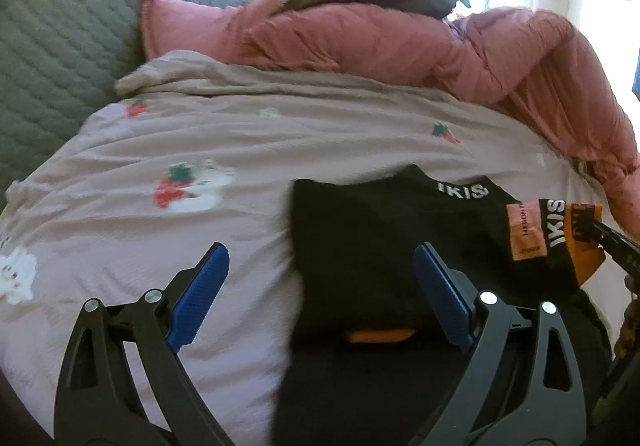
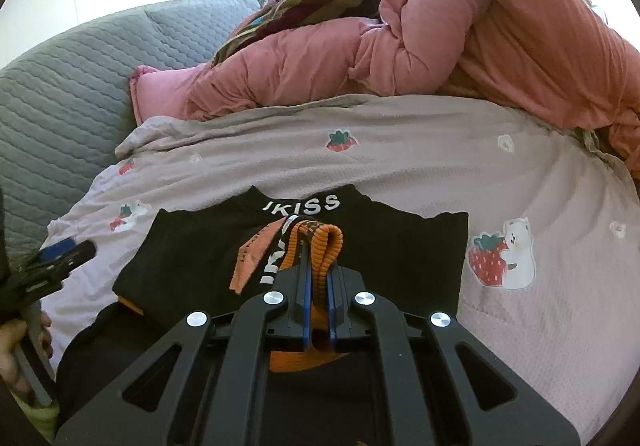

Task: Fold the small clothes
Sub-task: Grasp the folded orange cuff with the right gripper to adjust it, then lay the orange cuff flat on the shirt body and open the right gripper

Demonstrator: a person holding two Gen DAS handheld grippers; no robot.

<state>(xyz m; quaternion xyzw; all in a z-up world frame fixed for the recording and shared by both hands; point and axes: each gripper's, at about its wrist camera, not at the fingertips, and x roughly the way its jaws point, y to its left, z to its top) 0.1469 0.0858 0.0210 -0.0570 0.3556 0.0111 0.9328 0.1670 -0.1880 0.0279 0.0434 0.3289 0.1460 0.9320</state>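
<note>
Black garment [image 2: 200,258] and pink duvet [image 2: 460,58] on bedsheet [image 2: 440,174].

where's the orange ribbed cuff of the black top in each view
Left wrist view: the orange ribbed cuff sits at the far right edge, held by the right gripper coming in from the right.
Right wrist view: the cuff is at centre, pinched between the shut blue jaws of the right gripper.
Shared landmark: the white IKISS lettering on the black top's collar.
</note>
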